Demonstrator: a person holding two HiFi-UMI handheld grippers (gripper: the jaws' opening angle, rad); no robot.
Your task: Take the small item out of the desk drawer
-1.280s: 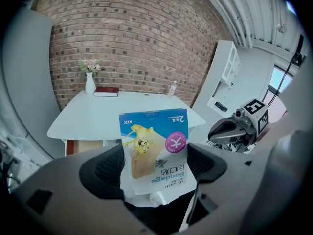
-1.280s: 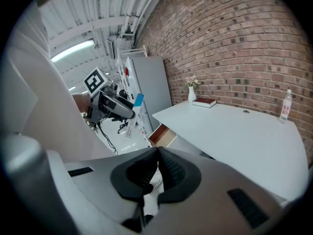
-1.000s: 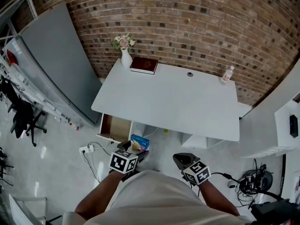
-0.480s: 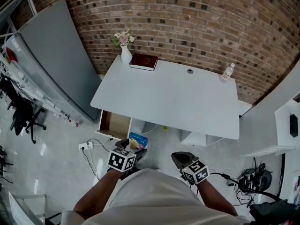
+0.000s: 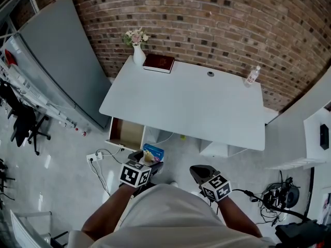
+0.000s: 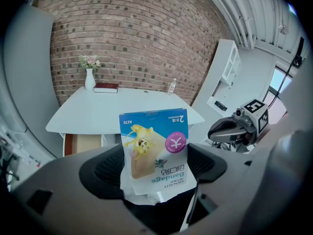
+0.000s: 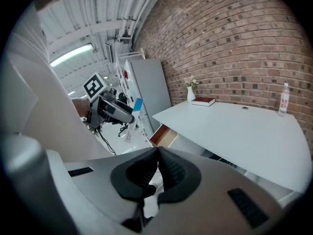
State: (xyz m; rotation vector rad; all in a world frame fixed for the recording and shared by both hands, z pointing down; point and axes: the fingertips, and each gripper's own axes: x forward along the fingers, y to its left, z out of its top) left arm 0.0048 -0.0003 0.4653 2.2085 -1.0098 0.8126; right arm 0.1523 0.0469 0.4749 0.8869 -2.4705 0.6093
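Against brick wall (image 5: pixel 207 25), white desk (image 5: pixel 186 107) stood. Under its near left corner, drawer (image 5: pixel 125 133) hung pulled out, wooden inside showing. Left gripper (image 5: pixel 147 160) hovered over floor in front of drawer, jaws clamped on bandage pack (image 6: pixel 155 151), pack upright between pads, clear of drawer. Right gripper (image 5: pixel 199 173) hovered nearby, jaws pressed together, nothing between. Red book (image 5: pixel 159 63) and flower vase (image 5: pixel 138 56) sat at desk's far left corner, small bottle (image 5: pixel 252 76) at far right.
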